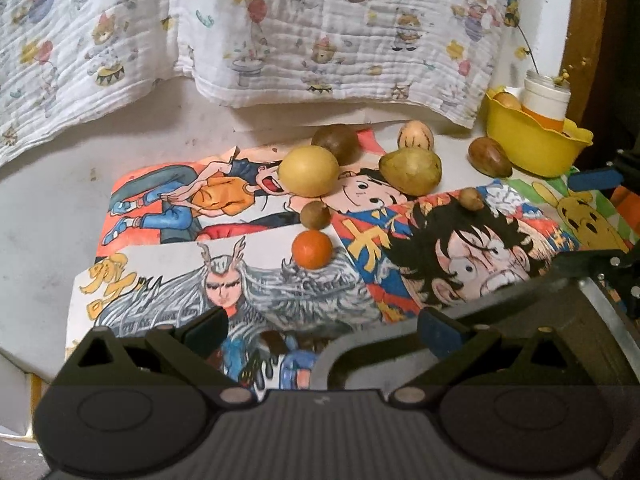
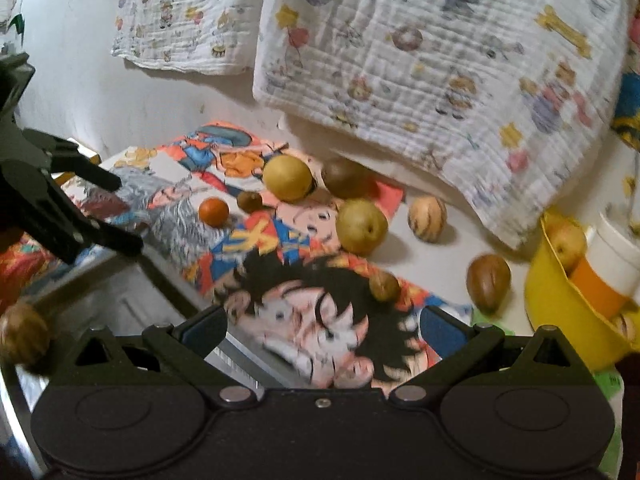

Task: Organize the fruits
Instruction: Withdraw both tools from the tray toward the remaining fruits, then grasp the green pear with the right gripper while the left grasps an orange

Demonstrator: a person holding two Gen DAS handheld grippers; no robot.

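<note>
**Cartoon-covered table, fruit waiting to be sorted**

Cartoon drawings (image 1: 256, 280) are covering the table. Both the left gripper (image 1: 324, 330) and right gripper (image 2: 324, 328) are hovering with jaws spread wide, holding nothing. Loose fruit is lying at twelve o'clock: an orange (image 1: 312, 249), a pear (image 1: 410, 171). Probably next: picking one, carrying it toward the yellow bowl (image 2: 560, 300) at three o'clock.

Dim, warm indoor light gives soft shadows beneath the fruits. The left wrist view is fairly sharp; the right wrist view smears with motion blur, worst on the hanging cloth (image 2: 440, 60) at far right. Fisheye bending curves both views, corners falling black
</note>
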